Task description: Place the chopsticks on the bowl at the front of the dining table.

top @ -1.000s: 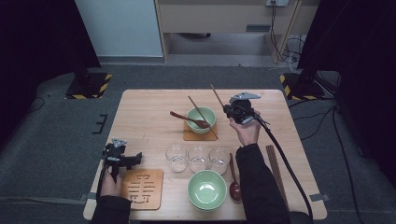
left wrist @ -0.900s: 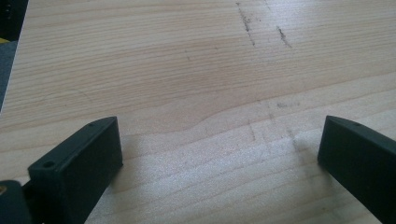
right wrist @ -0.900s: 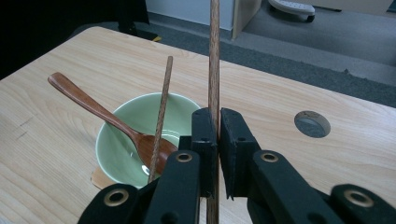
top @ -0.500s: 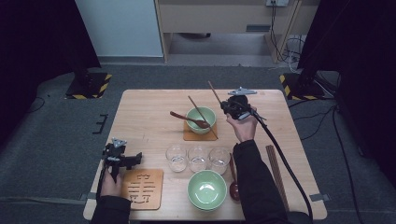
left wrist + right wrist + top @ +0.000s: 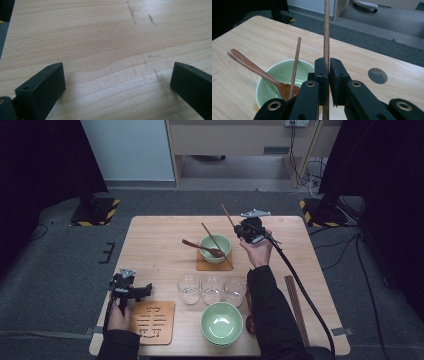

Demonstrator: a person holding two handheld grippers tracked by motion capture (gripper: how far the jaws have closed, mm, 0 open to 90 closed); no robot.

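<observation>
Right gripper view, right tongs clamping chopstick (top cut off), left tongs released.

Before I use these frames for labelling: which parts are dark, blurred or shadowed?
High view: both far corners of the room are nearly black, while the table is evenly lit. Left gripper view: the open left tool throws soft shadows on the wood. Right gripper view: the chopstick clamped in the right tool looks sharp, the floor behind soft.
</observation>
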